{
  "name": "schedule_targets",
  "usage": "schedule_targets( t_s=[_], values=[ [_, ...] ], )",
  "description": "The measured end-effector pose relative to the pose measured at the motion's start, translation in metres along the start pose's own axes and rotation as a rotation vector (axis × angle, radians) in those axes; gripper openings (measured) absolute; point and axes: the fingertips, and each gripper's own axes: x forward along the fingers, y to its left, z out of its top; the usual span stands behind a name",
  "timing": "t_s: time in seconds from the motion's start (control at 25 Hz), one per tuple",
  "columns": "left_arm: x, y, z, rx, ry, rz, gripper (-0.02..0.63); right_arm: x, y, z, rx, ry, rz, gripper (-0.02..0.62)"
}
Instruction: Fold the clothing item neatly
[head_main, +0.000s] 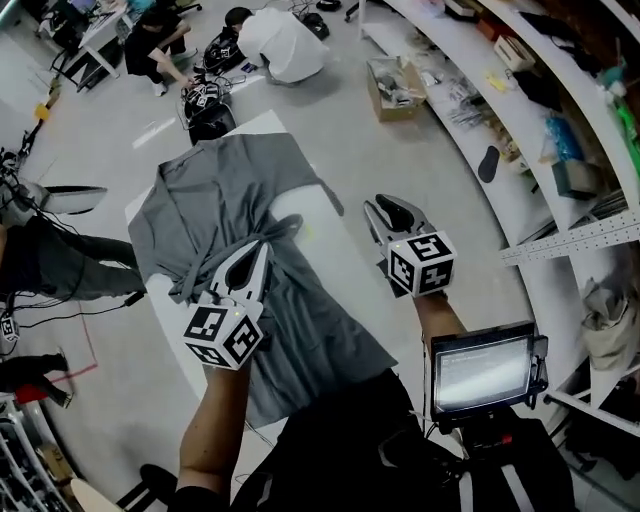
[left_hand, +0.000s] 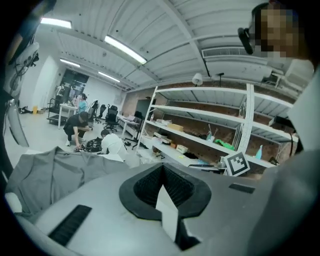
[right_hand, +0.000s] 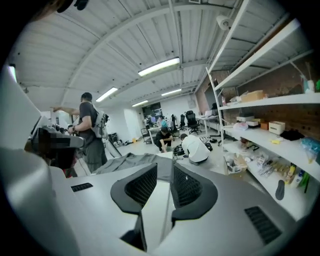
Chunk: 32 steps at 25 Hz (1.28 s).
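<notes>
A grey garment (head_main: 220, 190) lies spread on a white table (head_main: 262, 124), with one sleeve folded in across its middle. My left gripper (head_main: 268, 246) hovers over that folded sleeve, jaws shut. In the left gripper view its jaws (left_hand: 162, 167) meet with no cloth between them, and the garment (left_hand: 45, 172) lies to the left. My right gripper (head_main: 385, 208) is off the garment's right edge, jaws slightly apart. The right gripper view shows a narrow gap (right_hand: 164, 167) with nothing in it and the garment (right_hand: 130, 161) ahead.
Two people crouch on the floor (head_main: 275, 40) beyond the table, beside a black bag (head_main: 205, 105). A cardboard box (head_main: 395, 88) and long shelves (head_main: 560, 120) run along the right. Another person stands at the left (head_main: 50, 260). A small screen (head_main: 482, 368) hangs near my right arm.
</notes>
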Motion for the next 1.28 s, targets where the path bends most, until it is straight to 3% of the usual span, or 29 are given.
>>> schedule_targets(
  t_s=[0.24, 0.4, 0.68, 0.88, 1.04, 1.08, 1.12, 1.16, 1.2, 1.28],
  values=[
    [0.102, 0.019, -0.018, -0.011, 0.077, 0.080, -0.012, 0.080, -0.070, -0.061, 0.064, 0.066, 0.122, 0.133],
    [0.146, 0.040, -0.048, -0.019, 0.151, 0.108, -0.012, 0.135, -0.084, -0.129, 0.054, 0.199, 0.198, 0.234],
    [0.168, 0.069, -0.090, -0.041, 0.228, 0.135, -0.012, 0.209, -0.080, -0.218, 0.024, 0.324, 0.262, 0.295],
    [0.159, 0.079, -0.103, -0.040, 0.252, 0.161, -0.012, 0.235, -0.098, -0.275, 0.023, 0.429, 0.188, 0.295],
    [0.155, 0.082, -0.112, -0.037, 0.265, 0.155, -0.012, 0.252, -0.099, -0.299, 0.005, 0.460, 0.204, 0.291],
    [0.154, 0.082, -0.114, -0.033, 0.269, 0.150, -0.012, 0.255, -0.100, -0.302, 0.012, 0.458, 0.200, 0.288],
    [0.154, 0.082, -0.115, -0.027, 0.273, 0.146, -0.012, 0.257, -0.103, -0.303, 0.028, 0.453, 0.184, 0.234],
    [0.153, 0.082, -0.115, -0.022, 0.275, 0.143, -0.012, 0.257, -0.107, -0.303, 0.050, 0.444, 0.159, 0.090],
    [0.152, 0.083, -0.115, -0.019, 0.276, 0.143, -0.012, 0.257, -0.112, -0.301, 0.080, 0.431, 0.133, 0.024],
    [0.150, 0.086, -0.112, -0.019, 0.272, 0.149, -0.012, 0.254, -0.120, -0.291, 0.133, 0.400, 0.098, 0.015]
  ],
)
